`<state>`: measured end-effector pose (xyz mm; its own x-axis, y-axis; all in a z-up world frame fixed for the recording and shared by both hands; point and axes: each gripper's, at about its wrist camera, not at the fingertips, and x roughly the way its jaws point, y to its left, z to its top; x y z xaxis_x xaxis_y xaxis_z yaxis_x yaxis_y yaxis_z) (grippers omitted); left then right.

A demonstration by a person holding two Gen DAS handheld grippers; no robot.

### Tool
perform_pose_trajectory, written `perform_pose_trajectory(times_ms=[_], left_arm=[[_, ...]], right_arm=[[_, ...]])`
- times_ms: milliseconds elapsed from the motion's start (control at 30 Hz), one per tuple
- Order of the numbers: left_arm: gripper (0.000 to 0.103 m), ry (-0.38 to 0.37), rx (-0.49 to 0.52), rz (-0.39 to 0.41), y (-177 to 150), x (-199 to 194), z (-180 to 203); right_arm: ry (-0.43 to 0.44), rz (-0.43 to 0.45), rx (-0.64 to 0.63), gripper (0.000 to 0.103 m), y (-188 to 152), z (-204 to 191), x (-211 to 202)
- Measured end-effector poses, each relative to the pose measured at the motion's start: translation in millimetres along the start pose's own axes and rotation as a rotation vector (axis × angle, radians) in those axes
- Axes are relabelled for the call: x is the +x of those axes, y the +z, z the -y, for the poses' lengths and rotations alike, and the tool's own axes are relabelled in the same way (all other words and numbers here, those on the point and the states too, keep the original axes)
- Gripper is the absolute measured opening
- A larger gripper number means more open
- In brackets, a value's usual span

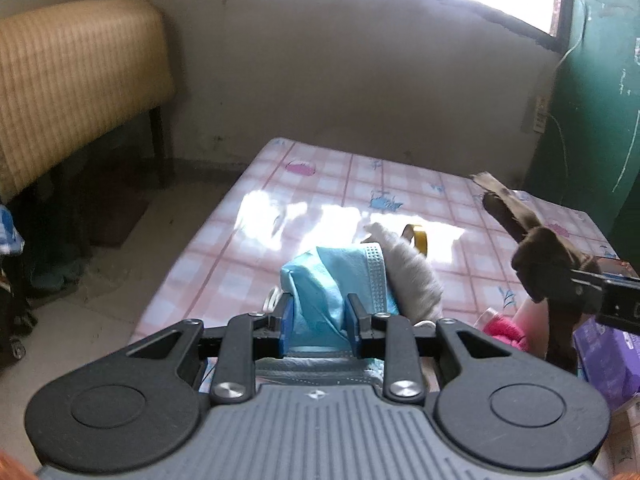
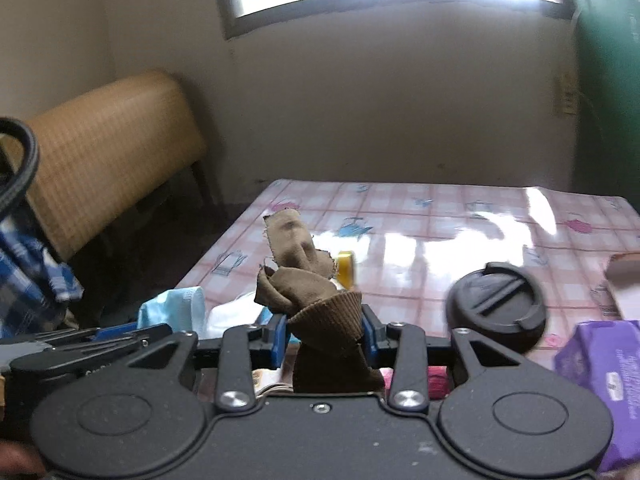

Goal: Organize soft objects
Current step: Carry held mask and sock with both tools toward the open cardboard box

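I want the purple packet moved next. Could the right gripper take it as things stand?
Probably not yet. The right gripper is shut on a brown sock, so nothing else fits between its pads. The purple packet lies close on its right with nothing over it; once the sock is dropped, likely yes.

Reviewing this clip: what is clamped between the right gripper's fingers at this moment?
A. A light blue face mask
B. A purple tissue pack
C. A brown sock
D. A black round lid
C: in the right wrist view the right gripper pinches the brown sock at its ribbed cuff, while the light blue face mask sits in the left gripper.
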<state>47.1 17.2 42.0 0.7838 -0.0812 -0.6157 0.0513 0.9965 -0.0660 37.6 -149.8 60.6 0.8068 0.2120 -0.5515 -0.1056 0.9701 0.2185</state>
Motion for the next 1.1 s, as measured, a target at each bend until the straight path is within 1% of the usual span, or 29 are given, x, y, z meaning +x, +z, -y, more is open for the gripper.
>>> perform_pose_trajectory(times_ms=[233,400,533,767,1100], left_arm=[[0.029,-0.011,0.071,-0.025,15.8,4.9,23.6],[0.029,-0.014,0.075,-0.014,21.3,2.3,32.2],[0.029,-0.019,0.075,-0.029,21.8,3.2,36.9],[0.029,-0.027,0.08,0.007,24.0,-4.9,48.6],[0.029,-0.035,0.095,0.015,26.6,-5.5,63.9]], right_arm=[[-0.038,0.002,0.016,0.044,7.1,0.7,-9.3],[-0.052,0.005,0.026,0.044,8.6,4.6,-12.9],[-0.057,0.006,0.03,0.044,16.0,6.8,-18.6],[-0.065,0.014,0.02,0.044,20.0,13.1,-23.4],[-0.078,0.021,0.04,0.044,22.6,24.2,-26.0]])
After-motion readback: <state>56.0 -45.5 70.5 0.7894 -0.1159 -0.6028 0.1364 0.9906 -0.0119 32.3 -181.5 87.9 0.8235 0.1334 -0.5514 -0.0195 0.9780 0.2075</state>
